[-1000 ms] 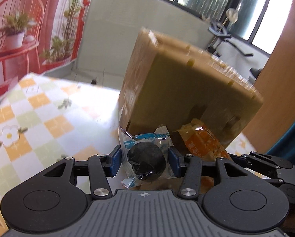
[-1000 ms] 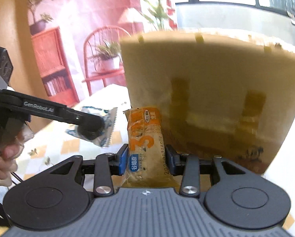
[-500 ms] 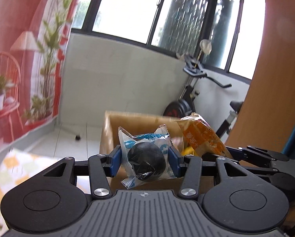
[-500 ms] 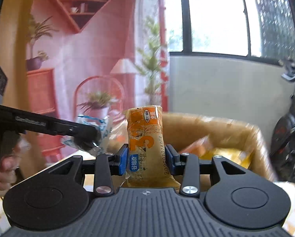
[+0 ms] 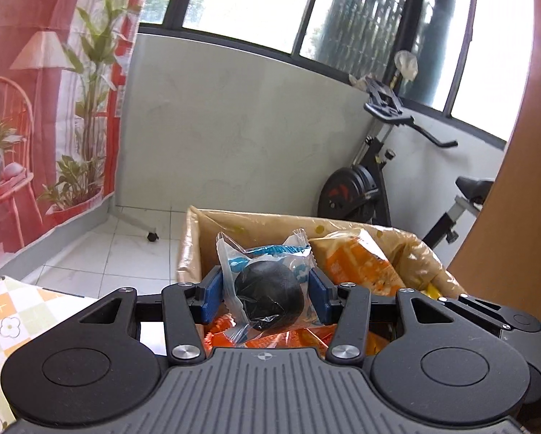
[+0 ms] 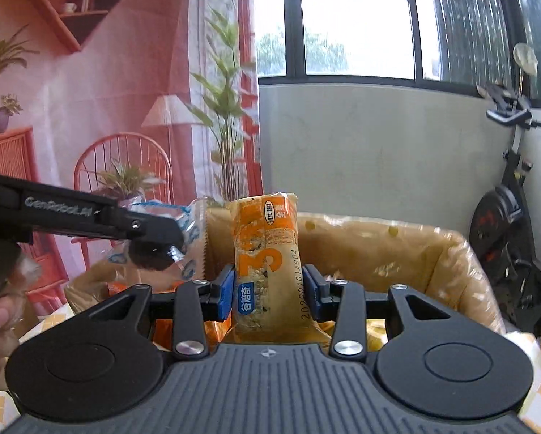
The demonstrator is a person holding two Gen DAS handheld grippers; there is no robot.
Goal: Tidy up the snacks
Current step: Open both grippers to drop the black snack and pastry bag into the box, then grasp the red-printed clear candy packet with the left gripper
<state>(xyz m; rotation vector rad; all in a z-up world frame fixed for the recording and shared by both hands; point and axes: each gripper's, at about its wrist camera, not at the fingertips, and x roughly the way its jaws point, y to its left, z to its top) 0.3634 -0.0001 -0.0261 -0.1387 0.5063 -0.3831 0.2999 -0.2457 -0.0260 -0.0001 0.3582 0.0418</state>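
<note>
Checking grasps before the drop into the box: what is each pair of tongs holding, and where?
Left tongs: the clear-wrapped dark round snack, pinched across its middle. Right tongs: the orange snack bar, gripped at its lower half.

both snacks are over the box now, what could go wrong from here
1. The left gripper pinches the round dark snack through loose clear wrap; it may slip out early or snag on a pad on release.
2. The right gripper holds the orange bar upright near its lower end, so it might tip and land on the box rim.
3. The two grippers sit close together over the box and could bump.
</note>
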